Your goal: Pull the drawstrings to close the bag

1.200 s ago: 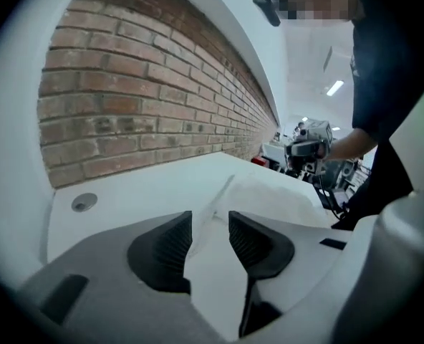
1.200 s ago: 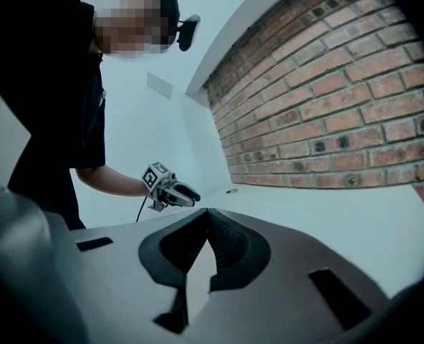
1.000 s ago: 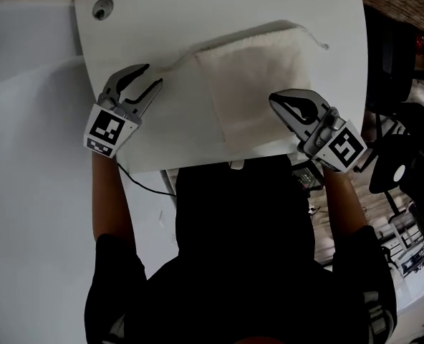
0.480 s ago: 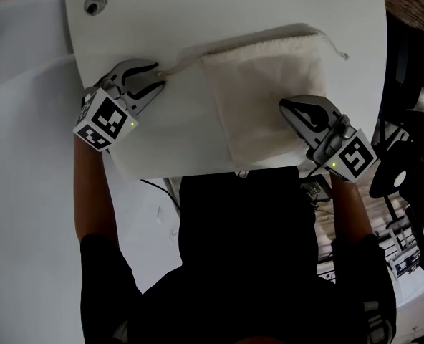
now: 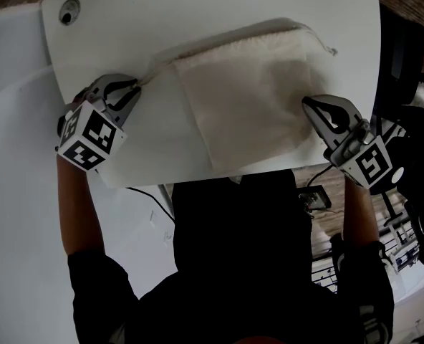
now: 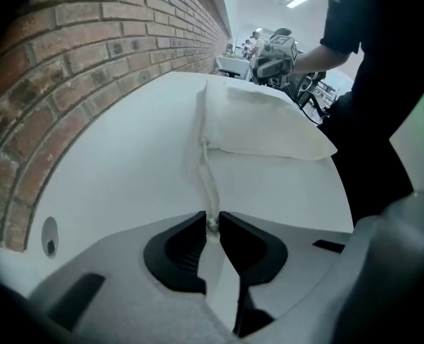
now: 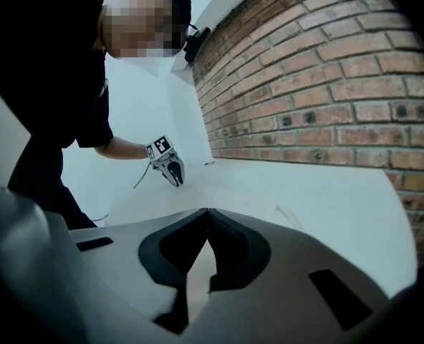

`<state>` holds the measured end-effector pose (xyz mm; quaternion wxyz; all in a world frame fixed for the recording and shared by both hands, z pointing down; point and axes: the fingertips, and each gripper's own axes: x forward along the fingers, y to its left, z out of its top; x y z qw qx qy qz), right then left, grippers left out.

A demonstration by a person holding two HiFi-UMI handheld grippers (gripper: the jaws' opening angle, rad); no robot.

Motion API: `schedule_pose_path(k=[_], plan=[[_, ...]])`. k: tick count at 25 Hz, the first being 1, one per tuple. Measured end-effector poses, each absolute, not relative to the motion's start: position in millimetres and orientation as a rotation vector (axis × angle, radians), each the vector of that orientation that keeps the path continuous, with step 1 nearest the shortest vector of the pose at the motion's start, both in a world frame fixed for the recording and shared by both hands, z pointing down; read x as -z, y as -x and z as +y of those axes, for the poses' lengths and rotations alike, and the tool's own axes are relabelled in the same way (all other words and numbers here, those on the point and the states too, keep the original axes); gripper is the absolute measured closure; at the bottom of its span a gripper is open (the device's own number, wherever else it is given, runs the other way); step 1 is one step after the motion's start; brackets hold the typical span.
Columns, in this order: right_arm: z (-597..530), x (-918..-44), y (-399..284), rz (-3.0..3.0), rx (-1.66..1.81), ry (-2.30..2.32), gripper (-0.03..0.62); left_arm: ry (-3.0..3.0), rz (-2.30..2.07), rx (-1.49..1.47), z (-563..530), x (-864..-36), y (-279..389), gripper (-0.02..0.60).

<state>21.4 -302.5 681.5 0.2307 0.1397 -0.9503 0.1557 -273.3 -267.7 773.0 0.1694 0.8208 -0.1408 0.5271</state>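
your left gripper (image 6: 212,219) has just clenched its fingers (image 6: 183,246) on the drawstring (image 6: 207,181), ready to close the bag (image 5: 248,99); your right gripper (image 7: 208,217) is clenched, empty.

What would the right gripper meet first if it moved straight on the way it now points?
Probably the cloth bag: the shut right gripper points toward its side edge, though depth is unclear.

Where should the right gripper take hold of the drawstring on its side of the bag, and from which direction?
Grip the loose tail of the right drawstring, beyond the bag corner. It lies thin and flat on the table, clear of the cloth, so come from above with the fingers across it. The right gripper is shut and would have to open first.
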Motion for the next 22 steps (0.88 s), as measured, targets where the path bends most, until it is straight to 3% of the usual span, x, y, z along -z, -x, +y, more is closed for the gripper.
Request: schedule_pose_path(k=[4, 6, 14, 19, 22], plan=[[-343, -682, -71, -2.487, -0.247, -0.486, 0.573, -2.33, -0.365, -1.498, -273, -769, 275, 0.515], [-364, -687, -92, -2.42, -0.246, -0.516, 0.523, -2.358, -0.371, -1.49, -277, -769, 276, 0.515], [-396, -755, -101, -2.268, -0.094, -0.269, 0.453, -2.319, -0.415, -1.421, -283, -793, 269, 0.526], [-399, -784, -94, -2.282, -0.02, -0.085, 0.456, -2.3, -0.461, -1.305, -285, -807, 271, 0.534], [-395, -773, -92, -2.298, -0.092, -0.035, 0.503, -2.295, -0.485, -1.337, -282, -794, 272, 0.534]])
